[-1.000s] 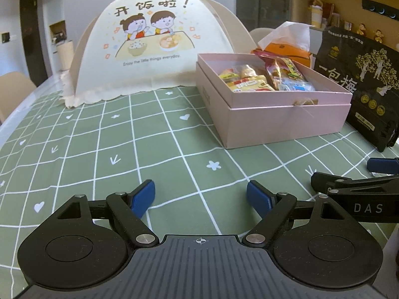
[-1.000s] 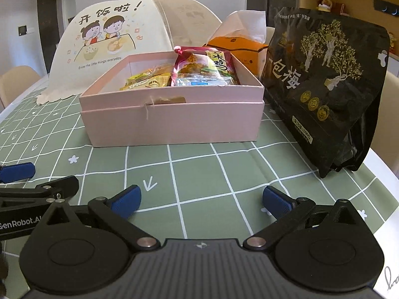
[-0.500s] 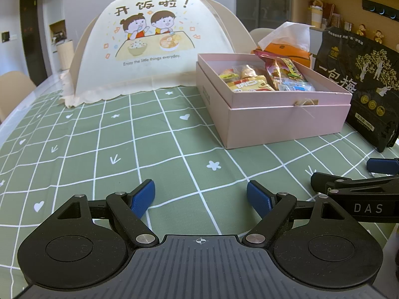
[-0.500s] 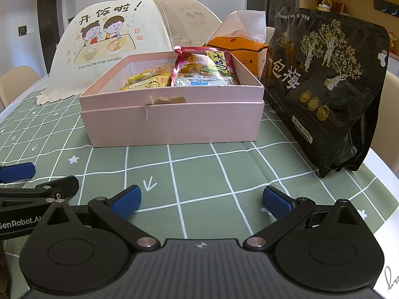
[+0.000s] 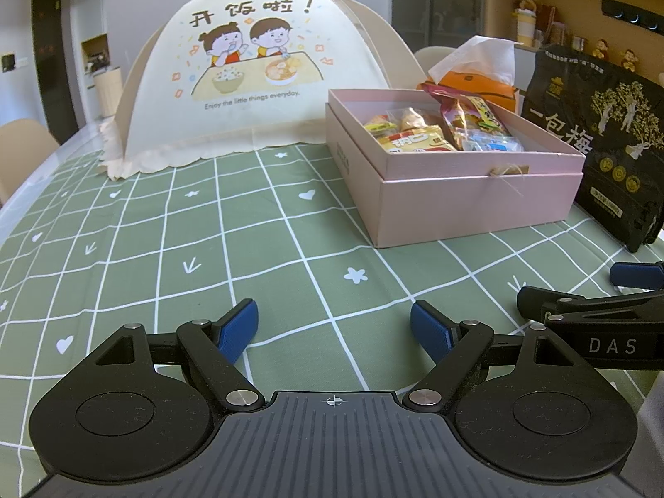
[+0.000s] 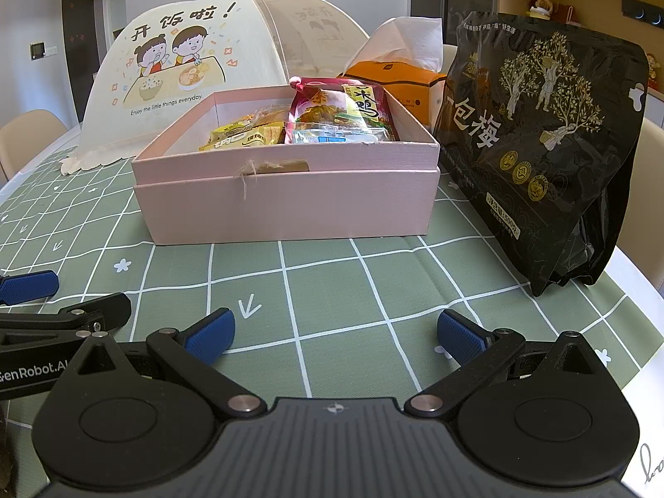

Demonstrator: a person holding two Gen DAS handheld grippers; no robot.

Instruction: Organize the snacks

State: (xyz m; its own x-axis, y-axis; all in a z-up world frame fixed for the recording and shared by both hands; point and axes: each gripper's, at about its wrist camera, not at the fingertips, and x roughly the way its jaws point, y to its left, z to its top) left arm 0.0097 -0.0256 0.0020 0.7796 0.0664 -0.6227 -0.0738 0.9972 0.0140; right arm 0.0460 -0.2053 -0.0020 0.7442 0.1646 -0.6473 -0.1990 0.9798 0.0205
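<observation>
A pink box (image 5: pixel 477 203) (image 6: pixel 290 203) stands on the green checked tablecloth with several snack packets (image 5: pixel 440 130) (image 6: pixel 332 118) lying inside it. A tall black snack bag (image 6: pixel 539 137) (image 5: pixel 601 137) stands upright just right of the box. My left gripper (image 5: pixel 334 330) is open near the table's front, well short of the box, nothing between its fingers. My right gripper (image 6: pixel 336 332) is open too, low over the cloth in front of the box and bag. Each gripper shows at the edge of the other's view.
A cream fabric food cover (image 5: pixel 249 83) (image 6: pixel 199 66) with a cartoon print stands behind and left of the box. An orange tissue box (image 6: pixel 394 79) (image 5: pixel 473 79) sits behind the box. Chairs stand at the left and right table edges. Shelves line the far right wall.
</observation>
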